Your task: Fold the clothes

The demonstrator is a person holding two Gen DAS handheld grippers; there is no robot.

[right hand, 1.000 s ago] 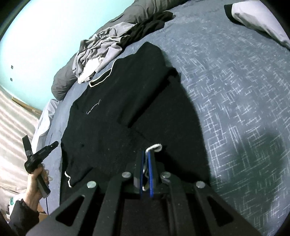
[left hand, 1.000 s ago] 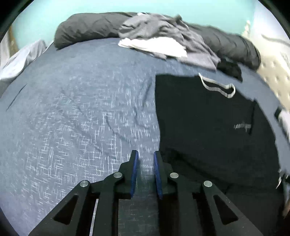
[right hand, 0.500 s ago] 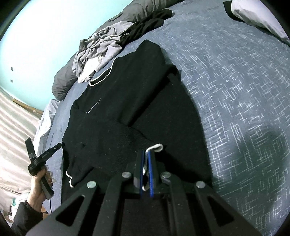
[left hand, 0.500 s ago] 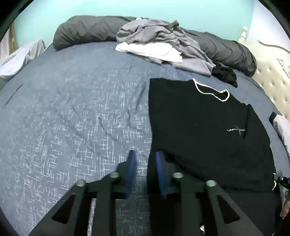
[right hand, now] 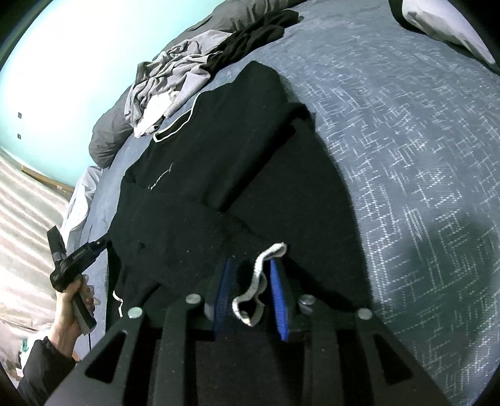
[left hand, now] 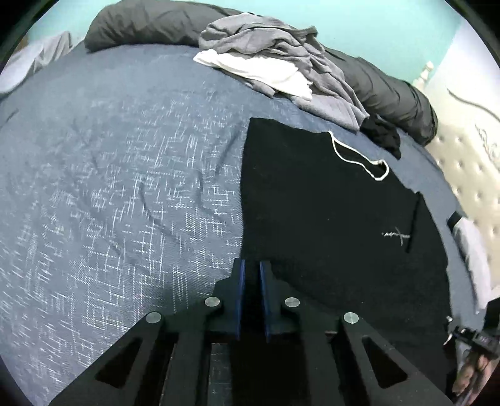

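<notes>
The blue bed cover (left hand: 118, 175) lies bare beside the black shirt (left hand: 328, 218). The left gripper (left hand: 250, 274) is closing on its edge (black cloth between the pads). The right gripper (right hand: 250, 274) is opening, white trim (right hand: 259, 278) loose between.

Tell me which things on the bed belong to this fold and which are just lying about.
In the job:
- black shirt, spread flat
- its white-trimmed edge, between the pads of the opening right claw
- left claw, closing on the shirt's edge

Lying about:
- heap of grey and white clothes
- small black garment
- dark rolled duvet
- pillow
</notes>
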